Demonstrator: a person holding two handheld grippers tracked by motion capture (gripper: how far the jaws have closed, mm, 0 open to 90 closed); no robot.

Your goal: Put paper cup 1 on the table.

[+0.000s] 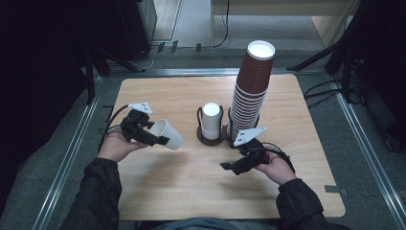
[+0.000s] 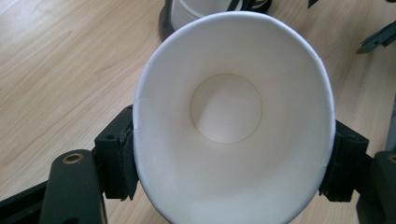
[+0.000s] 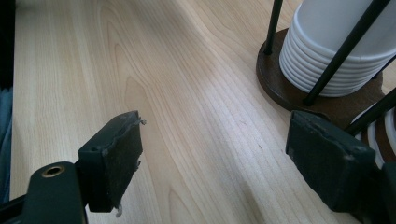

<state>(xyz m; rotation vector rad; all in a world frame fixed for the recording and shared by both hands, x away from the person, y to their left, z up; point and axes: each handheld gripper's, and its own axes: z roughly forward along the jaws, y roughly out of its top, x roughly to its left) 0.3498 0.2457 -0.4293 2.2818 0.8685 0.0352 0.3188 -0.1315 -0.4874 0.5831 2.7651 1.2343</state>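
Carrying one white cup [image 2: 233,126] toward the holder
Left gripper [image 1: 152,133] jaws pinch its rim; right gripper [image 3: 215,163] jaws spread, empty; next, align over white stack [image 1: 210,120]

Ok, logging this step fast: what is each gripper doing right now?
Left gripper: shut on a white paper cup, squeezing its rim oval.
Right gripper: open, nothing between its jaws.
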